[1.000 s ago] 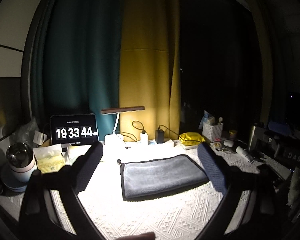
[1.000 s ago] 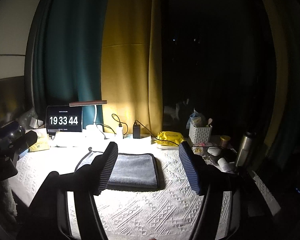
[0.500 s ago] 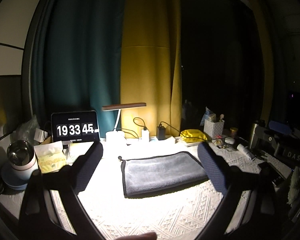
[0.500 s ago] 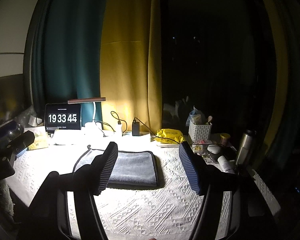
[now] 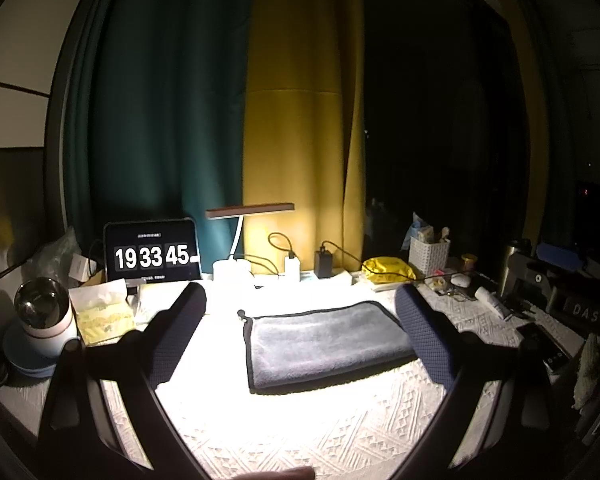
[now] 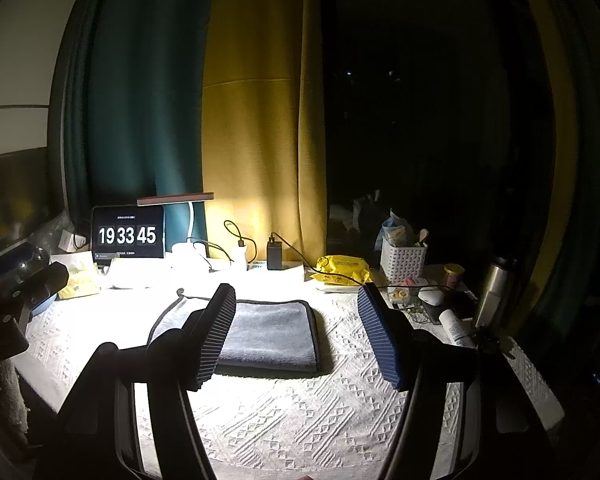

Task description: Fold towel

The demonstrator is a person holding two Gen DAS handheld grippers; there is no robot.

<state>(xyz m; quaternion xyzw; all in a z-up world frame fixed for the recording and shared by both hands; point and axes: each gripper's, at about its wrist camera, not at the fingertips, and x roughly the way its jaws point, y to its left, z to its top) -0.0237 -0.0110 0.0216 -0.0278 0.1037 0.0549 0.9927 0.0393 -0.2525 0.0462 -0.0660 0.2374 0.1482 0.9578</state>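
Observation:
A grey towel [image 5: 324, 336] with a dark edge lies folded flat on the white patterned tablecloth [image 5: 300, 432], under the desk lamp. It also shows in the right wrist view [image 6: 268, 332]. My left gripper [image 5: 300, 320] is open and empty, held above the table in front of the towel. My right gripper [image 6: 296, 320] is open and empty too, held above the towel's near side; its left finger hides the towel's left part. The left gripper's body shows at the left edge of the right wrist view [image 6: 16, 296].
Along the back stand a clock tablet [image 5: 152, 256], a desk lamp [image 5: 250, 210], chargers [image 5: 324, 264], a yellow packet [image 5: 388, 270] and a white basket [image 5: 428, 254]. A mug [image 5: 44, 316] and tissue box [image 5: 102, 312] sit at the left. A steel flask [image 6: 496, 292] and small items crowd the right.
Both grippers have lifted and drawn back slightly, so the table sits a little lower in view. The towel has not moved. The clock ticked from 44 to 45.

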